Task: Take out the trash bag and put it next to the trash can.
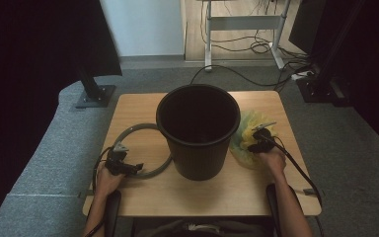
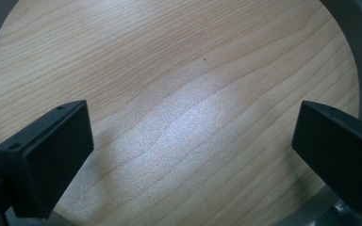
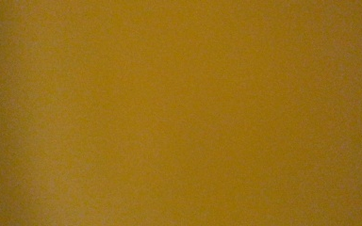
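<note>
wooden table (image 1: 143,106), grey ring (image 1: 128,131) flat, left claw (image 2: 188,155) open, right claw (image 1: 254,143) on yellow bag (image 1: 246,129), grip unclear

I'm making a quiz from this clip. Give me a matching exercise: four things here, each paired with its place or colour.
Things:
1. bucket
2. ring
3. bag
4. left gripper

Descriptions:
A. yellow, crumpled, right of the bucket
B. black, mid-table
C. grey, flat on the table, left of the bucket
D. jaws apart at the ring's near edge

Pairs: 1-B, 2-C, 3-A, 4-D
</note>
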